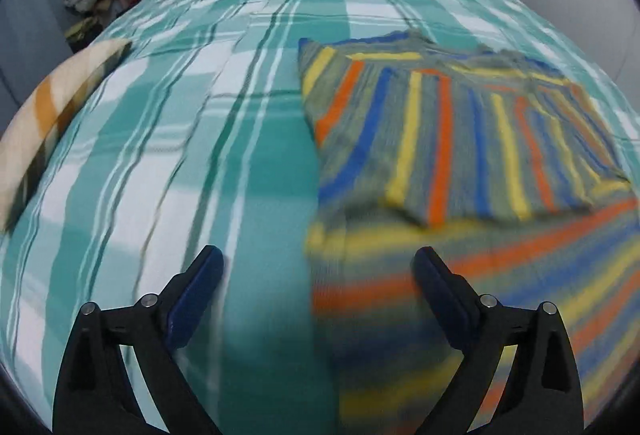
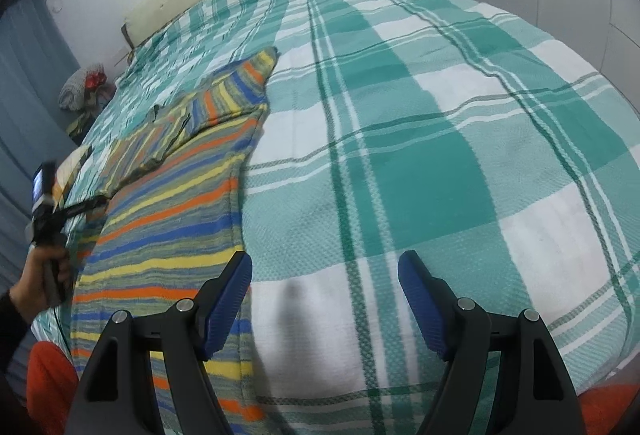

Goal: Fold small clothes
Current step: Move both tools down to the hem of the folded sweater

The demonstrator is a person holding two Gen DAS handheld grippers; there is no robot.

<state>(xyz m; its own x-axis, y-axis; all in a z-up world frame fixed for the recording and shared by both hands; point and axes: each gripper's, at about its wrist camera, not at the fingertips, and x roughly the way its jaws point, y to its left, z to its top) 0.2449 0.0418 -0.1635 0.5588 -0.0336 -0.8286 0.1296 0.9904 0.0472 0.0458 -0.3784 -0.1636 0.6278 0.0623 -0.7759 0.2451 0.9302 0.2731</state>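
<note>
1. The left tool (image 1: 318, 267) is spread wide and empty over the garment's edge; the right tool (image 2: 325, 271) is parted, gripping nothing.
2. The striped sweater (image 1: 460, 139) lies on the bed (image 1: 180, 123), one sleeve folded across its body, probably to narrow it.
3. Pillow (image 1: 60, 107) lies beyond.

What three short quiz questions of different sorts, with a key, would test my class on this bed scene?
1. True or false: the left gripper is clamped on the striped garment.
2. What pattern covers the bedspread? A dots, B green and white checks, C flowers.
3. Fill in: the right gripper hangs open over the ____.

Key: 1 false, its jaws stand wide with nothing gripped. 2 B. 3 bedspread, beside the garment's edge.
</note>
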